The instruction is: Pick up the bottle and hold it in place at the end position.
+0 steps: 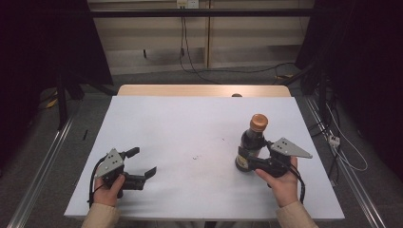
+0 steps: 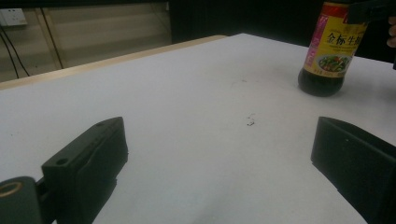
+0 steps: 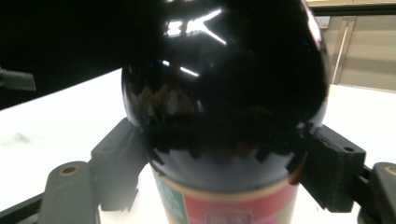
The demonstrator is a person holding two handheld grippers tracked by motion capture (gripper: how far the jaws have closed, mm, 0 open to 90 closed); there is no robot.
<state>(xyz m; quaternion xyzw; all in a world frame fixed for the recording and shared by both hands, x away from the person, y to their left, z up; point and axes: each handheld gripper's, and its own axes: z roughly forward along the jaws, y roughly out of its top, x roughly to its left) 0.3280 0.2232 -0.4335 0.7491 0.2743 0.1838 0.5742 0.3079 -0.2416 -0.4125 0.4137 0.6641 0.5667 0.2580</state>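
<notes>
A dark soy sauce bottle [image 1: 252, 142] with an orange cap stands upright on the white table [image 1: 190, 128], right of centre. My right gripper [image 1: 248, 158] is shut on the bottle's body, one jaw on each side. In the right gripper view the glossy black bottle [image 3: 224, 93] sits between the two pads. My left gripper [image 1: 141, 163] rests low at the front left, open, with nothing between its jaws. In the left gripper view the bottle [image 2: 330, 51] with its yellow label stands far off at the upper right.
A small dark speck mark [image 1: 196, 157] lies on the table's middle. A wooden strip [image 1: 204, 90] runs along the far edge. Cables [image 1: 332, 137] lie on the floor right of the table.
</notes>
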